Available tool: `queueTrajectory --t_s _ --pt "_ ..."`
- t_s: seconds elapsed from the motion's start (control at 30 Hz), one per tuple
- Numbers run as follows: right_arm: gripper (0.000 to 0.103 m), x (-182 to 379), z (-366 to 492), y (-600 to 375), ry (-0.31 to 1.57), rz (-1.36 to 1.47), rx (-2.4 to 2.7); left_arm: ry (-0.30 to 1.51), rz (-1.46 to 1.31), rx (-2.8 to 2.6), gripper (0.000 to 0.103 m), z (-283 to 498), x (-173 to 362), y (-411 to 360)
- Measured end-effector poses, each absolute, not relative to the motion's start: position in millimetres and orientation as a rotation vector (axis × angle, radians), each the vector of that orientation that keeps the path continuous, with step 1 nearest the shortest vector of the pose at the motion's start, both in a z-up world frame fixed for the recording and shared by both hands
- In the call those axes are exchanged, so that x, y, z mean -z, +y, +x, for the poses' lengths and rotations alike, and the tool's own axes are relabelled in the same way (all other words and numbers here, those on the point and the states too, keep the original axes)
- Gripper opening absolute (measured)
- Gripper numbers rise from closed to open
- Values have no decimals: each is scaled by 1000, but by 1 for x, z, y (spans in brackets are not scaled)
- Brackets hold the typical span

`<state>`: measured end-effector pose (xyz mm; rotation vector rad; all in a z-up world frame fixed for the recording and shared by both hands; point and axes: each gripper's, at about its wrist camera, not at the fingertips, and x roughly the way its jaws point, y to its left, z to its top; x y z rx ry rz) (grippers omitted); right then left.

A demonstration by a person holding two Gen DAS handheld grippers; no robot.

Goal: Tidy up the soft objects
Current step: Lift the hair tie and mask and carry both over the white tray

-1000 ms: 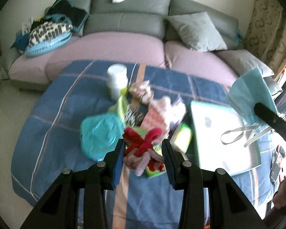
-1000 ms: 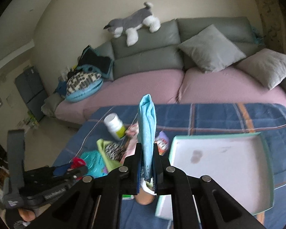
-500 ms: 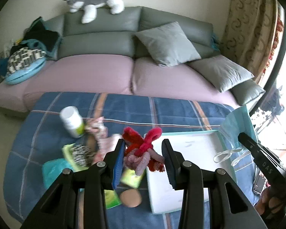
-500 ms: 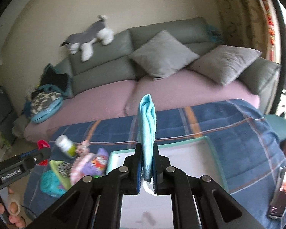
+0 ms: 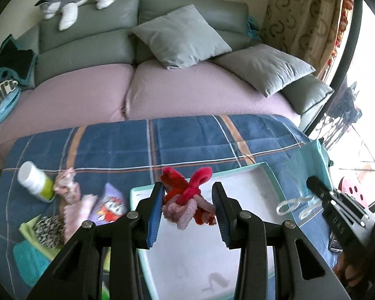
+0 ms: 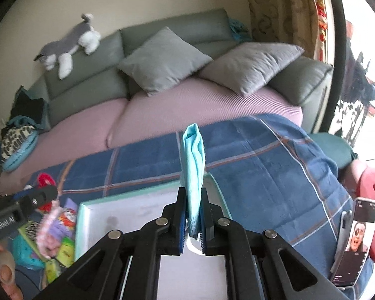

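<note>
My left gripper [image 5: 187,190] is shut on a fuzzy bundle of red and pink stems [image 5: 185,200] and holds it in the air over the white tray with a teal rim [image 5: 270,175]. The right gripper [image 6: 193,195] is shut on a folded light blue face mask [image 6: 193,160], upright above the far edge of that tray [image 6: 127,197]. In the left wrist view the right gripper [image 5: 335,200] shows at the right with the mask's ear loops [image 5: 287,205] hanging. In the right wrist view the left gripper [image 6: 35,197] shows at the left with the red bundle [image 6: 45,178].
The tray lies on a blue plaid blanket [image 5: 192,137]. Left of it is a pile: a white bottle [image 5: 33,181], pink cloth [image 5: 75,205], a purple packet [image 5: 111,203], a leopard-print cloth [image 5: 48,230]. A phone [image 6: 355,240] lies at the right. Behind stands a sofa with grey cushions [image 5: 180,35].
Both grippers have moved right, from above the pile to above the tray, each keeping its load. The mask and the fuzzy bundle have stayed in the same grip.
</note>
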<state>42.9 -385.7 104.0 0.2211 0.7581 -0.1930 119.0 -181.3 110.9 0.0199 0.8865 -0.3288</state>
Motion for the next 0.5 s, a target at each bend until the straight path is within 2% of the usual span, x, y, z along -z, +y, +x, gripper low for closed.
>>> queueTrajectory --t_s 0.33,0.5 --pt "9 -64 59 -392 892 163 215 981 29 340 41 140 -45 -204" --pt "9 -53 65 -388 932 140 221 1001 28 340 41 142 -30 -204"
